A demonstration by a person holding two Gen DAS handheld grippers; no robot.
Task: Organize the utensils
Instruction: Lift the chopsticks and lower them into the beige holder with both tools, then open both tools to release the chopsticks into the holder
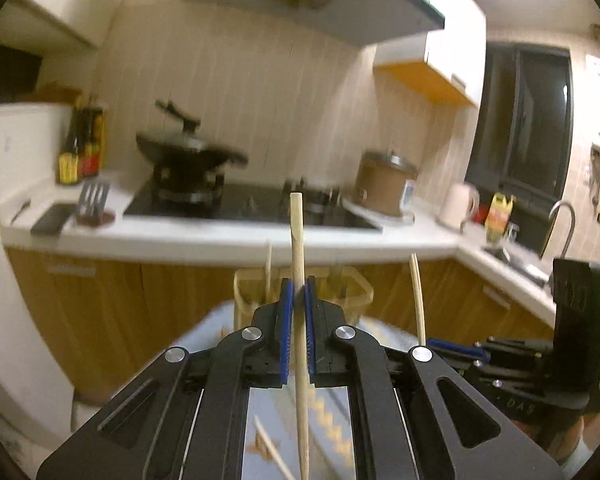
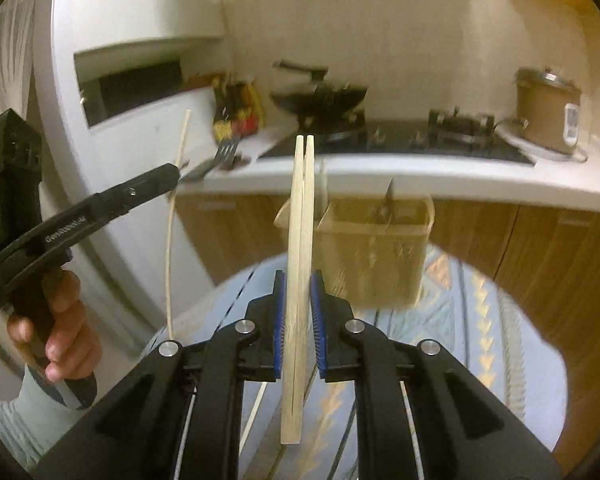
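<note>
A blurred kitchen counter [image 2: 380, 178] sits behind the tan utensil basket [image 2: 376, 248]. Left gripper [image 1: 299, 292] pinches one chopstick [image 1: 297, 248]; right gripper [image 2: 299, 292] clamps a joined pair [image 2: 302, 216], lower ends cut off.

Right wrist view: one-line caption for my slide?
Right hand-held gripper clamps a pair of wooden chopsticks upright before a beige utensil holder.

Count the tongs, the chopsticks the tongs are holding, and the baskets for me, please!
Tongs: 2, the left tongs and the right tongs
Chopsticks held: 3, a single chopstick in the left tongs and a pair of chopsticks in the right tongs
Baskets: 1, the beige basket
Total: 6
</note>
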